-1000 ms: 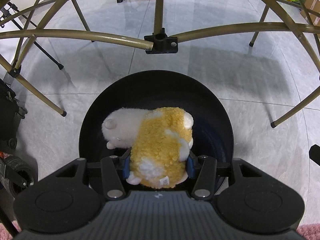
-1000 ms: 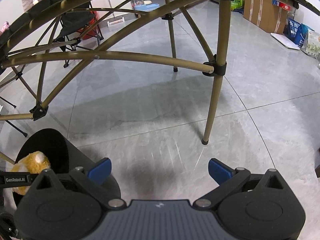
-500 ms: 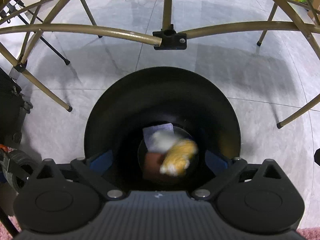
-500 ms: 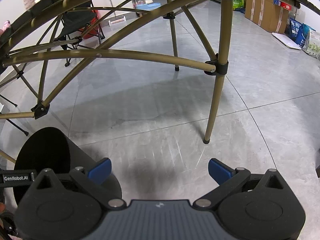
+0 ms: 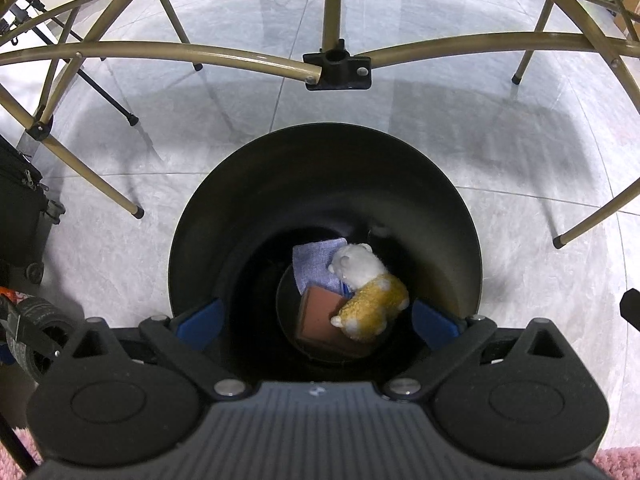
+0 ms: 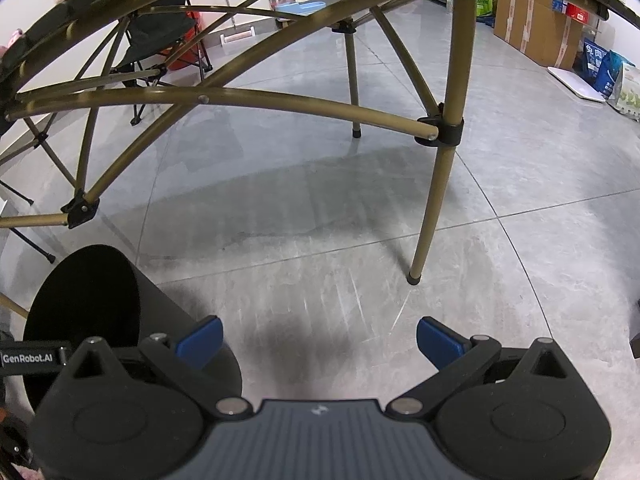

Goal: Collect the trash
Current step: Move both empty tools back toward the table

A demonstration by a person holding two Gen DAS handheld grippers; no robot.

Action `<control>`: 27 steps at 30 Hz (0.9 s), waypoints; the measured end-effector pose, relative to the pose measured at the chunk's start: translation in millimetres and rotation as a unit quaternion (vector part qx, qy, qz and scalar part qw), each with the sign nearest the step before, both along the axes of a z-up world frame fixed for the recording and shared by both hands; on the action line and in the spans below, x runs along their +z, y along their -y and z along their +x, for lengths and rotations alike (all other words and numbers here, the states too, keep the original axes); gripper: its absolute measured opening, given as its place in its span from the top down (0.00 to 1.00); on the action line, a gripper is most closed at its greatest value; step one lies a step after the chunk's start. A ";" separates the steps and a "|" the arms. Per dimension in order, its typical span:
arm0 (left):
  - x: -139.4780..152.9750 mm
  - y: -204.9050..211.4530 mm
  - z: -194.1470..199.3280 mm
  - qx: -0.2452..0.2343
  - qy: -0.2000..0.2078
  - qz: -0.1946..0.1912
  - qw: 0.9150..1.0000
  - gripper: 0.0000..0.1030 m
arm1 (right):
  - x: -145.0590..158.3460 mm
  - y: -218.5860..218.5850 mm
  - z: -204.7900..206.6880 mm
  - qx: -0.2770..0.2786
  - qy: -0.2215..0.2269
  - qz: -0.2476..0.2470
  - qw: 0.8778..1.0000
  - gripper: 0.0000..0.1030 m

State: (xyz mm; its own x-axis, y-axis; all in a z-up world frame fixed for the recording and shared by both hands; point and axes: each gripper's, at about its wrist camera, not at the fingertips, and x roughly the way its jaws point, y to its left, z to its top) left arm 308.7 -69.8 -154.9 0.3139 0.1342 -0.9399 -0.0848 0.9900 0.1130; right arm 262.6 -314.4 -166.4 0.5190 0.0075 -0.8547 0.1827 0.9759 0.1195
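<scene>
left wrist view: the left gripper (image 5: pixel 316 322) hangs with jaws wide and empty over the round black trash bin (image 5: pixel 440 208); a yellow-and-white plush toy (image 5: pixel 370 294) lies at its bottom on a reddish-brown block (image 5: pixel 316 316) and lilac cloth (image 5: pixel 314 264). the right gripper (image 6: pixel 320 340), also wide and empty, faces grey floor tiles (image 6: pixel 320 240).

Storeroom-like interior: tiled floor (image 6: pixel 320 240), stacked cartons (image 6: pixel 532 28).
</scene>
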 end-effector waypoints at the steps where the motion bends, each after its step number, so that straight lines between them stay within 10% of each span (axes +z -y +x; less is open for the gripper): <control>1: -0.2 0.1 0.1 0.000 0.000 0.001 1.000 0.00 | 0.0 -0.3 0.0 0.001 0.000 0.000 1.000 0.00; 13: 19.8 -1.6 -10.5 -0.007 0.037 -0.002 0.999 0.00 | 16.5 -6.4 -7.2 0.018 0.023 0.008 1.000 0.00; 27: 90.1 -6.5 -43.3 -0.024 0.171 -0.019 0.985 0.00 | 66.5 -13.1 -18.8 0.027 0.102 0.006 0.994 0.00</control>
State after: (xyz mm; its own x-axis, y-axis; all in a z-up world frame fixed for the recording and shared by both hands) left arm 265.4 -63.3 -64.8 0.6174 0.0778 -0.7828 -0.0648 0.9967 0.0480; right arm 243.8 -301.3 -99.9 0.6806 0.0505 -0.7309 0.0998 0.9819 0.1608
